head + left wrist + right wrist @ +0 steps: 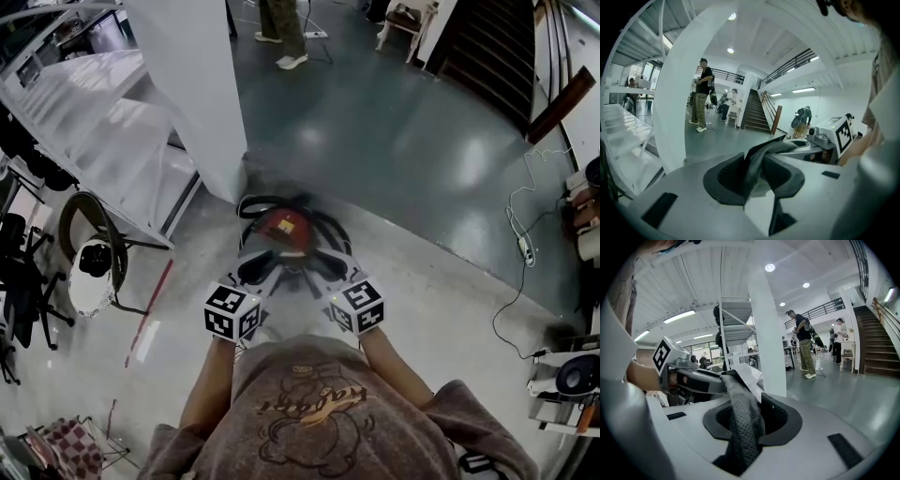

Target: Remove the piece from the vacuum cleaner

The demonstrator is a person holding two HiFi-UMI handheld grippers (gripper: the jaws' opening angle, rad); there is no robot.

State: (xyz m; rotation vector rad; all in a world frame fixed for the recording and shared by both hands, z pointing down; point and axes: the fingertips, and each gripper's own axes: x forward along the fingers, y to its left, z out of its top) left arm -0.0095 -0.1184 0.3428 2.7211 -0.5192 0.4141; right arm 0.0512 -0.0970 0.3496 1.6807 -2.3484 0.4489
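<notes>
The vacuum cleaner (pixel 284 231), a red and black canister ringed by a black hose, lies on the floor just ahead of me. Both grippers reach into its near side and meet there. My left gripper (pixel 265 272) has its grey fingers (pixel 761 157) pressed together on a thin dark-edged piece. My right gripper (pixel 323 270) has dimpled grey fingers (pixel 743 423) closed on the same piece, whose white part (pixel 751 374) shows behind the tips. Each gripper appears in the other's view, the right gripper (pixel 834 136) and the left gripper (pixel 691 378). Most of the piece is hidden.
A white pillar (pixel 187 84) stands right behind the vacuum cleaner, with white stairs (pixel 75 112) to the left. A chair carrying a white helmet-like thing (pixel 92 274) is at the left. A cable and power strip (pixel 525 248) lie at the right. A person (pixel 281 28) stands farther off.
</notes>
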